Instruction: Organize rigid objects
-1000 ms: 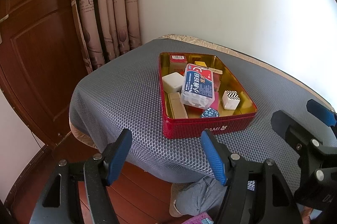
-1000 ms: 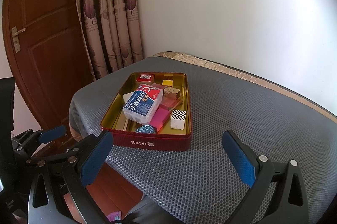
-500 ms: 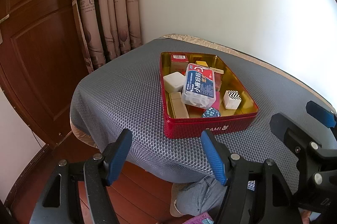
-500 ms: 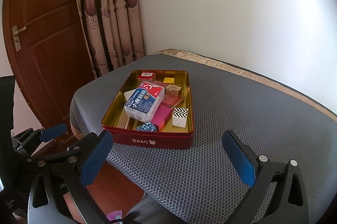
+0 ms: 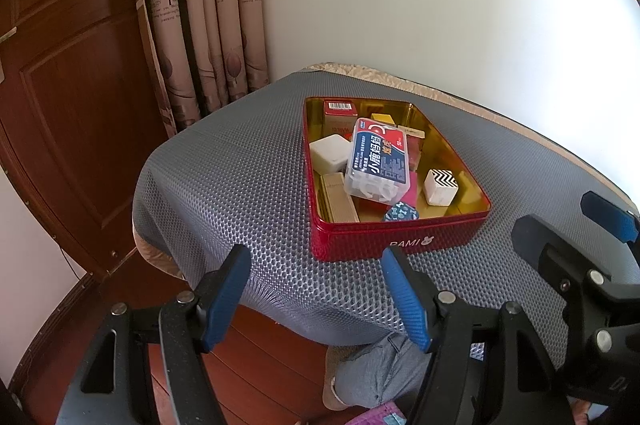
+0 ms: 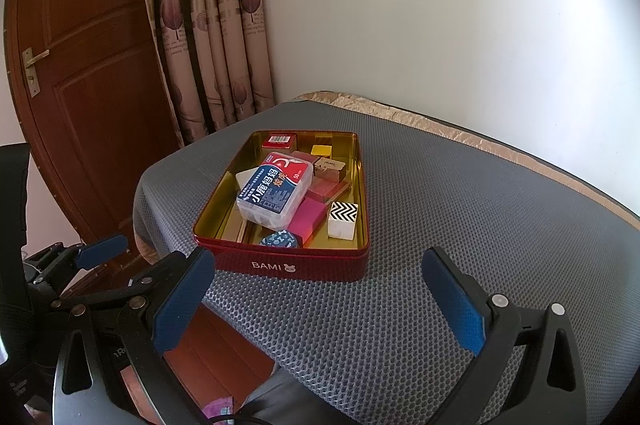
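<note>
Left gripper (image 5: 316,295): black plastic frame, silver round screw heads, two fingers (image 5: 224,299) faced with dimpled blue pads. Right gripper (image 6: 320,301) looks the same, black with blue textured pads and silver screws. Grey trouser knee (image 5: 372,373) shows below the left gripper.

Both wide-open claws have eased slightly closer to the red tin (image 6: 304,265).

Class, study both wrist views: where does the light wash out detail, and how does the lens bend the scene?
Left wrist view: the white wall blows out at upper right; fisheye bows the brown wooden door; dark corner vignette. Right wrist view: same bright wall; the gold inside of the red metal tin gleams; the grey mesh table cover curves.
</note>
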A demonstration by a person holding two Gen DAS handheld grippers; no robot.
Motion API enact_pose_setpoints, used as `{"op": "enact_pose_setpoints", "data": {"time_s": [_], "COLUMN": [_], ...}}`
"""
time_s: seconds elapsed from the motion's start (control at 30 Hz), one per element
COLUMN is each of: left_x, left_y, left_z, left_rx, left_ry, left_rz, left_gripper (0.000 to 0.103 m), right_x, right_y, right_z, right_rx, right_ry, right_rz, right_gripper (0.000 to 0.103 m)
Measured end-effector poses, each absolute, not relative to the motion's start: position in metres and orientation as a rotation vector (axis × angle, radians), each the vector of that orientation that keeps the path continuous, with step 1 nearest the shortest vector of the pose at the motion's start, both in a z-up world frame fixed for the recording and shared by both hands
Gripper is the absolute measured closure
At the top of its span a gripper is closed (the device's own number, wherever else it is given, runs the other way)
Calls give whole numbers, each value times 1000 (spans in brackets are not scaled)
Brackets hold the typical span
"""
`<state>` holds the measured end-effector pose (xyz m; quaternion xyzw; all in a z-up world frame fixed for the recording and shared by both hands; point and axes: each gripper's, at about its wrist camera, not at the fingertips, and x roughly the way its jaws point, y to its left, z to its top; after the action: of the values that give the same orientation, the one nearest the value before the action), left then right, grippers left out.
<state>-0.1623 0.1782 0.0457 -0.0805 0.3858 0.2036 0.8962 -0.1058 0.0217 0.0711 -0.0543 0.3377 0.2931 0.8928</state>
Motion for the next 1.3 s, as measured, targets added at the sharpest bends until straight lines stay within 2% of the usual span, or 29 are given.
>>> {"op": "enact_pose_setpoints", "data": {"time_s": [1.3], "left_x": [-160], "left_y": [177], "left_z": [42], "left_rx": [-175], "left_ry": [816], "left_rz": [427], "left_gripper": [33], "right_x": [-109], "right_y": [21], "right_z": [67], "right_rx": [-114], "right_ry": [714], "right_rz": [611], "right_gripper": [0]}}
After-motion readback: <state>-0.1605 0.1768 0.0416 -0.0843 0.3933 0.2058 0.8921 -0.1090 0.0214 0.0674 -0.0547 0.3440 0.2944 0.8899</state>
